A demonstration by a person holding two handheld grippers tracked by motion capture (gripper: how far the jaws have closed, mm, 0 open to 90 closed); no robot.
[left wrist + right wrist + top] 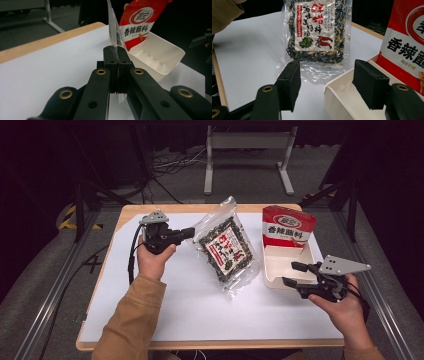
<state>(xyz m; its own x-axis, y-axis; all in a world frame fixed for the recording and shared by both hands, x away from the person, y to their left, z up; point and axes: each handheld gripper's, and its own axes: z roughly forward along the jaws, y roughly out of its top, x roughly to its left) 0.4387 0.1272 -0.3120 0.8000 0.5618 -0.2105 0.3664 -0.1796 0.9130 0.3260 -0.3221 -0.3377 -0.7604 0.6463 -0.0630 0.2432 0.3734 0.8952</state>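
A clear bag of dark dried seaweed (225, 247) with a red and white label is held up at a slant over the middle of the table. My left gripper (191, 232) is shut on the bag's left edge. In the left gripper view that thin clear edge (113, 30) rises from between the closed jaws of my left gripper (117, 50). A red and white sauce packet (288, 226) stands at the far end of a white tray (270, 270). My right gripper (290, 273) is open and holds nothing, at the tray's near right corner. In the right gripper view my right gripper (327, 82) faces the bag (317, 30) and the tray (337, 97).
A white sheet (165, 310) covers most of the wooden tabletop (127, 212). A metal stand (247, 142) and cables lie on the floor beyond the far edge. Dark frame rails run along both sides of the table.
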